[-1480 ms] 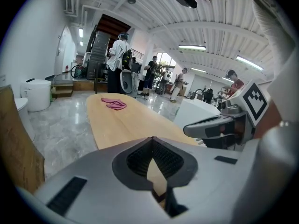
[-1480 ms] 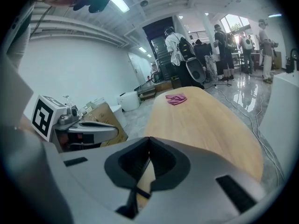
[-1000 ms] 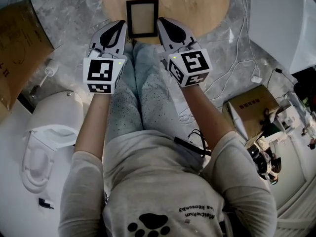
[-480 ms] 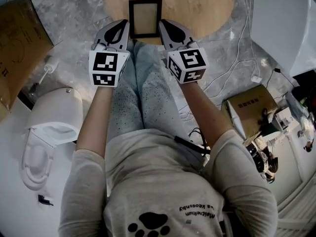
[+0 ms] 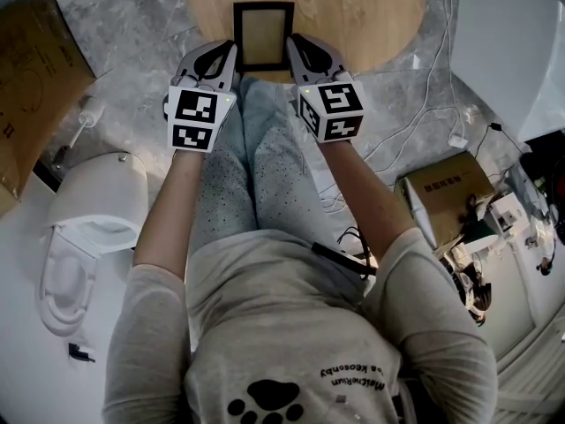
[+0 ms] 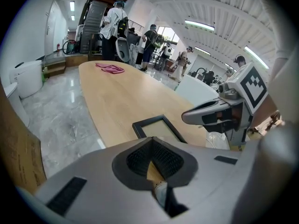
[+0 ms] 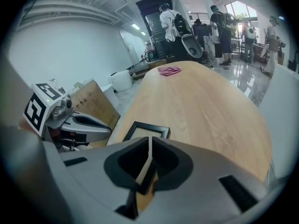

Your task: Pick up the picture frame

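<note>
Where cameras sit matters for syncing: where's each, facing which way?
Head view: person's head, facing steeply down at black rectangular picture frame on light wooden table; arms, legs, left gripper, right gripper show.
Left gripper view: on left gripper, facing along table; own jaws, right gripper show.
Right gripper view: on right gripper, same heading; left gripper shows.
All share the frame.

The head view looks steeply down from above the person [image 5: 282,325] onto the left tongs [image 5: 231,49], the right tongs [image 5: 291,42] and the near end of the desk [image 5: 371,7] (the floor [image 5: 132,25] fills the rest). Each gripper view rides close behind its own tongs, looking low along them across the desk toward its far end. All three views share the picture frame [image 5: 262,32], and each gripper view catches the other tongs alongside.
</note>
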A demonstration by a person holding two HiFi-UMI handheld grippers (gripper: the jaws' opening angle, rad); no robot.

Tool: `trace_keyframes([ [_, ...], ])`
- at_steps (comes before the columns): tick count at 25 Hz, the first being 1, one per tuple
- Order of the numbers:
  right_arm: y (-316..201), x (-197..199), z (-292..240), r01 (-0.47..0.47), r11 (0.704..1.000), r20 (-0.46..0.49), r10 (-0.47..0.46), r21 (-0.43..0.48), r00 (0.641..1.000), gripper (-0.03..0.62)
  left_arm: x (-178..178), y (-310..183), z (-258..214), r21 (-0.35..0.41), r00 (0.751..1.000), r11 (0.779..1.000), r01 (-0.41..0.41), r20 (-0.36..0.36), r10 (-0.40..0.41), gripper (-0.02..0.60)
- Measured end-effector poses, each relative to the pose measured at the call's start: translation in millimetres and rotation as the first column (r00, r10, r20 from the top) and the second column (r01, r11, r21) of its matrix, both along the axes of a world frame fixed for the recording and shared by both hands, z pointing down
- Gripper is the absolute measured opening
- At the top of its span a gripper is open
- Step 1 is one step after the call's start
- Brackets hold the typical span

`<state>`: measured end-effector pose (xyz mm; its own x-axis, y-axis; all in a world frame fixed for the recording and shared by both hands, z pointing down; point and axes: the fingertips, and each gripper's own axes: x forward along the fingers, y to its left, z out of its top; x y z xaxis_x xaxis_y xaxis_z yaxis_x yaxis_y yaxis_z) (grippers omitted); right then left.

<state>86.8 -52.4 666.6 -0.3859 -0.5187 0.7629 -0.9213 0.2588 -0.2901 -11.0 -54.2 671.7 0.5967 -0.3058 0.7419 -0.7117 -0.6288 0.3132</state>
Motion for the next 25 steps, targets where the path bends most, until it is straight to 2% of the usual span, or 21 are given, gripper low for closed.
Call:
trace_keyframes([
  [4, 4, 0, 15, 0.001, 0.999, -0.014, -0.002, -0.053, 1.0, 0.069, -2, -1, 6, -0.005, 1.0, 1.0, -0.006, 0.012, 0.006, 0.009],
  [12, 16, 2, 41, -0.059, 0.985, -0.044, 0.052, -0.161, 0.998, 0.103, 1, 3, 13, -0.032, 1.0, 0.999, -0.014, 0.015, 0.015, 0.009],
  [25, 17, 4, 57, -0.193, 0.956, -0.09, 0.177, -0.22, 0.98, 0.104, -14, 2, 20, -0.045, 1.0, 0.999, -0.009, 0.017, 0.01, 0.009],
])
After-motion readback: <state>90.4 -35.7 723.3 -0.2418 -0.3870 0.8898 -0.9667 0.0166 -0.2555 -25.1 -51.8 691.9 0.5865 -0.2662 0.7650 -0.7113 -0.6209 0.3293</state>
